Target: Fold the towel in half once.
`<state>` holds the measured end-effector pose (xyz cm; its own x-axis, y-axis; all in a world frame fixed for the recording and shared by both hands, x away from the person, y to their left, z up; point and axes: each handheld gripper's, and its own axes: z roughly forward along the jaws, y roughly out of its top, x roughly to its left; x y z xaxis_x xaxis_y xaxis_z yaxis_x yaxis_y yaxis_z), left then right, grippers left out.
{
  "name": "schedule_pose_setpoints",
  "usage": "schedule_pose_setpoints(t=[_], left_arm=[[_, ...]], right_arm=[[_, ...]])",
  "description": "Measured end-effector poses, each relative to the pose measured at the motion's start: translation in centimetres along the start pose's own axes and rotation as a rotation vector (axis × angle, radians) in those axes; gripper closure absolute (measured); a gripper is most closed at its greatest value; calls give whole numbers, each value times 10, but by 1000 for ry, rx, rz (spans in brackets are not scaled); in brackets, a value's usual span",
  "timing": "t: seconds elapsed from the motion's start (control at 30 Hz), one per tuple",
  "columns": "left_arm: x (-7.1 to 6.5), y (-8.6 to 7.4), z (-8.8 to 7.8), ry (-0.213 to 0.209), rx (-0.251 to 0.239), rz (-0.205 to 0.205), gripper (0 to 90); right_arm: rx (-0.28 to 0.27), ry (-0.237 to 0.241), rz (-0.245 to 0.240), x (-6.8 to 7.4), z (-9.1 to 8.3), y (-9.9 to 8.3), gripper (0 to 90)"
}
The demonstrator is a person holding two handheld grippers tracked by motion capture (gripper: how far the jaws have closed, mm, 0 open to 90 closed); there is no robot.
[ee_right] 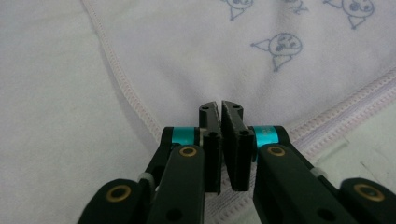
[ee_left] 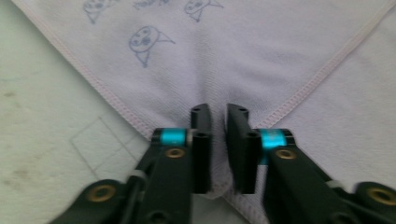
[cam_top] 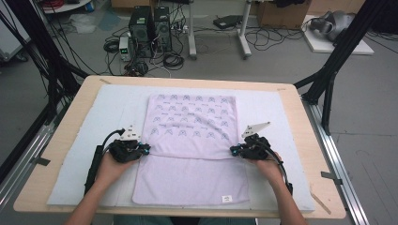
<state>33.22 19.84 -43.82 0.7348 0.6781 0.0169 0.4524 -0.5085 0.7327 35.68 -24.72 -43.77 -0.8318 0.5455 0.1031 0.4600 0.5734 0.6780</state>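
Two claws, left claw [cam_top: 143, 149] and right claw [cam_top: 236, 150], each clamped on a corner of the folded towel [cam_top: 192, 122]. Grip at both corners keeps its edge level for folding.

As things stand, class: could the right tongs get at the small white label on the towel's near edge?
Probably yes. The right tongs are shut on the towel corner, but the label lies close by on open cloth, nothing between; they would have to let go first.

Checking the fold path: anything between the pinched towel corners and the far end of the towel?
Nothing visible. The left gripper and right gripper each pinch a corner of the towel. Ahead lie the flat printed towel and the white mat, nothing standing on either.
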Motion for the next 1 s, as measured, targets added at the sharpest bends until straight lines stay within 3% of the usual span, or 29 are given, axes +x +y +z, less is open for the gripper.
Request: schedule_pose_setpoints(t=[0.1, 0.4, 0.5, 0.6, 0.73, 0.93, 1.0], left_arm=[[1, 3, -5, 2, -7, -8, 869], [8, 28, -40, -6, -152, -63, 866], [5, 35, -49, -1, -165, -47, 866], [-6, 30, -58, -17, -165, -40, 866], [-36, 11, -74, -38, -137, 10, 867], [-81, -25, -94, -121, -100, 65, 858], [-87, -34, -92, -119, -87, 74, 735]], right_arm=[[6, 0, -7, 2, -2, 2, 881], [-114, -1, -23, 2, -37, 24, 881], [-141, -3, -38, 5, -50, 31, 881], [-148, 4, -60, 11, -61, 32, 881], [-139, 44, -101, 31, -74, 15, 882], [-90, 166, -168, 75, -97, -22, 880], [-60, 198, -174, 81, -95, -35, 787]])
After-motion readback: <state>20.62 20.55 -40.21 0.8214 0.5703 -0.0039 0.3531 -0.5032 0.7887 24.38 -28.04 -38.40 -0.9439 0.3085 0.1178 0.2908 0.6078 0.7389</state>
